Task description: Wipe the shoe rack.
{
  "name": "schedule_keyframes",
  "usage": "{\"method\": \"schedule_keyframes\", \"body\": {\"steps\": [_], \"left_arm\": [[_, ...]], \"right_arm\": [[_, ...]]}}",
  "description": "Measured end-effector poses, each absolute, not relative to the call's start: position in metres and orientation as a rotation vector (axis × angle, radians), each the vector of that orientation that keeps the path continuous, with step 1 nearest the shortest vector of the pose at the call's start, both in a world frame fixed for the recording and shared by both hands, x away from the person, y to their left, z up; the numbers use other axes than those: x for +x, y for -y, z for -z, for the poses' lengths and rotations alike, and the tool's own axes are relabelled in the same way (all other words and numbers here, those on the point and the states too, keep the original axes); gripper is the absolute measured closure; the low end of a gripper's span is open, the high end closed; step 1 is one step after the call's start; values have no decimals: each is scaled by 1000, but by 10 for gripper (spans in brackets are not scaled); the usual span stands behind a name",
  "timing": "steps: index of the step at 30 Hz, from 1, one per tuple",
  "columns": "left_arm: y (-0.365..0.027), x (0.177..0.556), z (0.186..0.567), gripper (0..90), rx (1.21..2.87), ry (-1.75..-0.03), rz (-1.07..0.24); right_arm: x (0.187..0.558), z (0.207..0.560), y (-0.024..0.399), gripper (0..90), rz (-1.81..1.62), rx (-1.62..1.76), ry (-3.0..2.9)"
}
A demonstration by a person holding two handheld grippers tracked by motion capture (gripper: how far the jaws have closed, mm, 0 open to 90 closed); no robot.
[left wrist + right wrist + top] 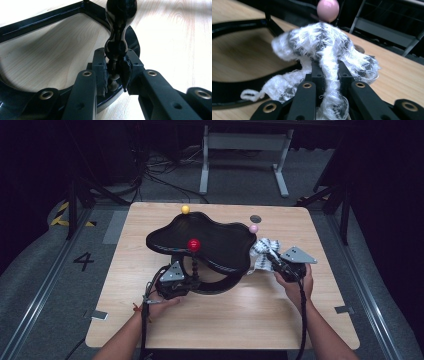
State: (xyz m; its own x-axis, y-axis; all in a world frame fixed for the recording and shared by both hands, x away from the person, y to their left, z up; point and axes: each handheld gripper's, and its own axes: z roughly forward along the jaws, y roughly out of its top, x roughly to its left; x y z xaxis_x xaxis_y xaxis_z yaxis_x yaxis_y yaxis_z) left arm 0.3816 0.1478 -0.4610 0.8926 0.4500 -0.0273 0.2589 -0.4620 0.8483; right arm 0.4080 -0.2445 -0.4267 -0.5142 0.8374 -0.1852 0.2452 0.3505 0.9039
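Note:
A black stand with a wavy tray top (pixel 210 237) and a ring base (pixel 220 287) sits mid-table. Its posts end in a red ball (pixel 194 244), a yellow ball (pixel 185 209) and a pink ball (pixel 254 228). My left gripper (pixel 187 279) is shut on the black beaded post (pixel 117 37) below the red ball, with the pads (pixel 126 72) clamping its thin lower neck just above the base ring (pixel 37 17). My right gripper (pixel 274 260) is shut on a white and grey woven cloth (pixel 324 47), held up beside the stand's right edge, under the pink ball (pixel 327 10).
The wooden table (pixel 150 320) has bare room in front of and to the left of the stand. A small dark round spot (pixel 255 218) lies near its far edge. A white metal frame (pixel 245 150) and cables stand on the floor behind.

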Motion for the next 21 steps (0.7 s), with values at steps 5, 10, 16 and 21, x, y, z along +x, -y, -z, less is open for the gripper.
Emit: {"method": "schedule_keyframes", "body": {"steps": [5, 10, 16, 21], "left_arm": [[-148, 383, 461, 749, 2077, -512, -232], [-150, 385, 461, 751, 2076, -504, -211], [-150, 386, 462, 752, 2067, -514, -185], [-150, 386, 462, 752, 2068, -525, -185]], "right_arm": [[410, 417, 239, 807, -1178, 916, -1916], [422, 416, 236, 805, -1147, 934, -1912], [435, 417, 237, 803, -1124, 926, -1908], [429, 411, 230, 800, -1164, 850, -1935]]}}
